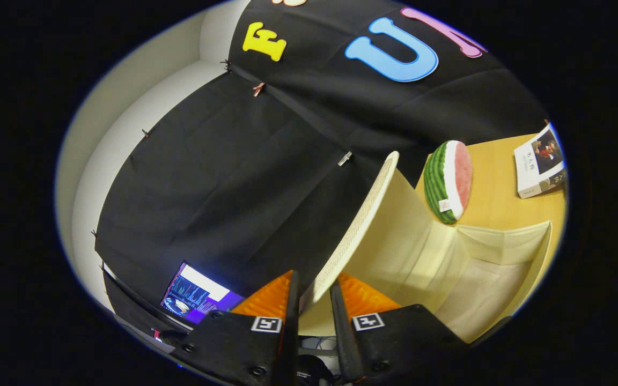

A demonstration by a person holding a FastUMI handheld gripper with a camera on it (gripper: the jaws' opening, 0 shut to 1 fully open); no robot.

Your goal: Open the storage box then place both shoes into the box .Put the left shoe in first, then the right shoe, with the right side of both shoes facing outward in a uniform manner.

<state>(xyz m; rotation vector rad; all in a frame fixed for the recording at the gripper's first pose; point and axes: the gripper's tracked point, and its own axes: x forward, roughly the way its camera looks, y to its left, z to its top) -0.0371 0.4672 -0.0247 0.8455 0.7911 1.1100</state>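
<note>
gripper [313,292] clamps 1 lid [360,225] – box [480,279] open

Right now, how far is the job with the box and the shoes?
Early stage. The claw is shut on the lid of the storage box, holding it raised, so the box is open. Its visible inside holds no shoe. Left: put in the left shoe, then the right. A watermelon cushion and a book lie on the table.

Cream storage box [480,279], green-striped red-and-white watermelon cushion [448,182], tan table [497,177].
</note>
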